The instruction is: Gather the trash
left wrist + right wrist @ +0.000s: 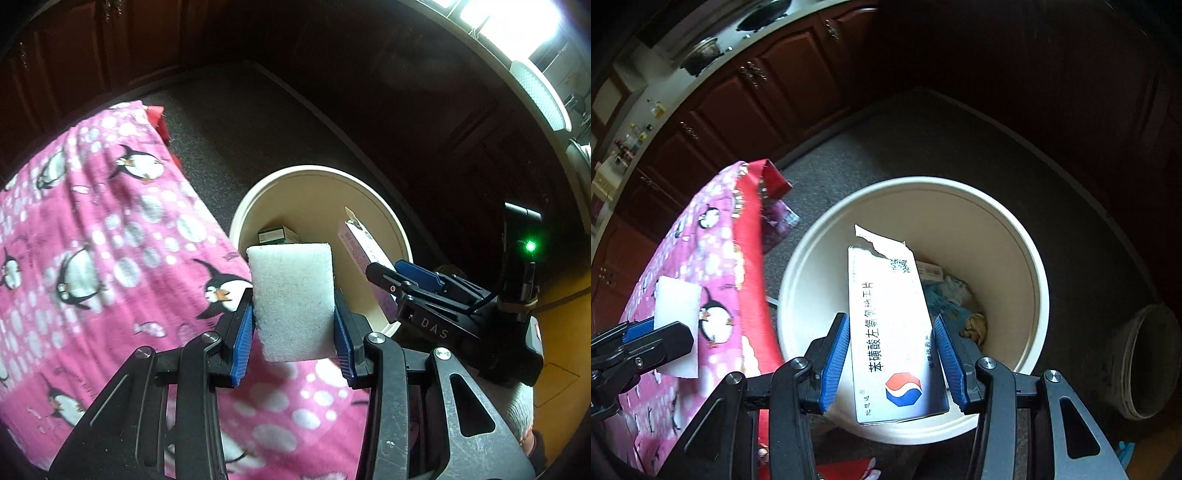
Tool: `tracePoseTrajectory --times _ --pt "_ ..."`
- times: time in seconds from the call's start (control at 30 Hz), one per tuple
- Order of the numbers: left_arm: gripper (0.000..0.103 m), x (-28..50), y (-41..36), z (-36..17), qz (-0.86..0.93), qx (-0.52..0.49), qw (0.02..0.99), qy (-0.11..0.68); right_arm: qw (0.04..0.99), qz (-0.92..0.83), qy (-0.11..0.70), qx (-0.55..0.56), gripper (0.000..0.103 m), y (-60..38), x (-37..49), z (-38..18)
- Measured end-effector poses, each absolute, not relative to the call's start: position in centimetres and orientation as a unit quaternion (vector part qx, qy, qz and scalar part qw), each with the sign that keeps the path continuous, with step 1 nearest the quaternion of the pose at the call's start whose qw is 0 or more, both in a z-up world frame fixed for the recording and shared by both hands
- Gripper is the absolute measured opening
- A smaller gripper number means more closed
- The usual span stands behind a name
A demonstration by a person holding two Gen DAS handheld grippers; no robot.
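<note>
Left wrist view: left gripper (294,325) angled down, blue ribbed pads (242,338) pinching a white rectangular foam sponge (292,301) by its two sides, upper half standing free above the fingers. Beneath and to the left, a pink fleece cloth printed with penguins (96,236). Just past the sponge, a round cream plastic bucket (400,236) on dark carpet (236,140), a small dark box (277,234) inside, its label too small to read. At right, the right gripper (402,280) over the bucket's rim, gripping a white cardboard medicine box (364,254).

Right wrist view: right gripper (892,345) clamped on that white cardboard medicine box (894,332), torn at its far end, Chinese print and a red-and-blue emblem on its face, held over the bucket's (1027,266) mouth. Down inside, another small box and crumpled pale scraps (955,295), possibly paper or wrappers. At left, the sponge (677,314) in the left gripper (661,332) over the penguin cloth (713,258), a red fabric edge (750,236) alongside. A grey pail (1148,362) on the floor at right.
</note>
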State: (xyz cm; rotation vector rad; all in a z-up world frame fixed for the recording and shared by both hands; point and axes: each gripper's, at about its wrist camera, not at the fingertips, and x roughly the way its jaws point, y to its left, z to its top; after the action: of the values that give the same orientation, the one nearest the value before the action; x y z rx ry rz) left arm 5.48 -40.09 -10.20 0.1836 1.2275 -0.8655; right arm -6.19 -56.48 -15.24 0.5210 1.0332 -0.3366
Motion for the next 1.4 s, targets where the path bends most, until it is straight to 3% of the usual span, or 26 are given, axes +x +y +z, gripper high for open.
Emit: tracePoseTrajectory --times 0.2,0.33,0.5,0.9,0.97,1.03,1.4 --pt "0.041 5.8 -41.2 -11.3 -0.395 0.078 0.722 0.563 0.819 -0.169 0.488 0.252 0.05 -57.3 -6.5 -16.1" --pt "0.061 5.8 -41.4 -11.5 -0.403 0.076 0.724 0.554 0.817 -0.175 0.483 0.263 0.054 -57.6 -7.1 -15.9" --pt "0.066 5.6 -40.7 -10.6 -0.406 0.08 0.732 0.54 0.826 -0.173 0.467 0.264 0.059 -56.5 -7.5 -14.7" --pt "0.066 3.3 -35.6 -5.9 -0.383 0.087 0.798 0.456 0.871 -0.222 0.395 0.191 0.059 -50.5 -9.2 -7.8" --pt "0.066 2.8 -34.5 -4.8 -0.379 0.086 0.812 0.436 0.878 -0.238 0.374 0.18 0.062 -49.4 -9.8 -6.4" --pt "0.066 2.3 -33.4 -3.7 -0.374 0.081 0.824 0.418 0.886 -0.249 0.352 0.172 0.072 -48.5 -10.3 -5.2" --pt "0.066 0.2 -29.7 0.0 -0.351 0.075 0.868 0.343 0.911 -0.279 0.277 0.126 0.077 -44.2 -12.3 -0.3"
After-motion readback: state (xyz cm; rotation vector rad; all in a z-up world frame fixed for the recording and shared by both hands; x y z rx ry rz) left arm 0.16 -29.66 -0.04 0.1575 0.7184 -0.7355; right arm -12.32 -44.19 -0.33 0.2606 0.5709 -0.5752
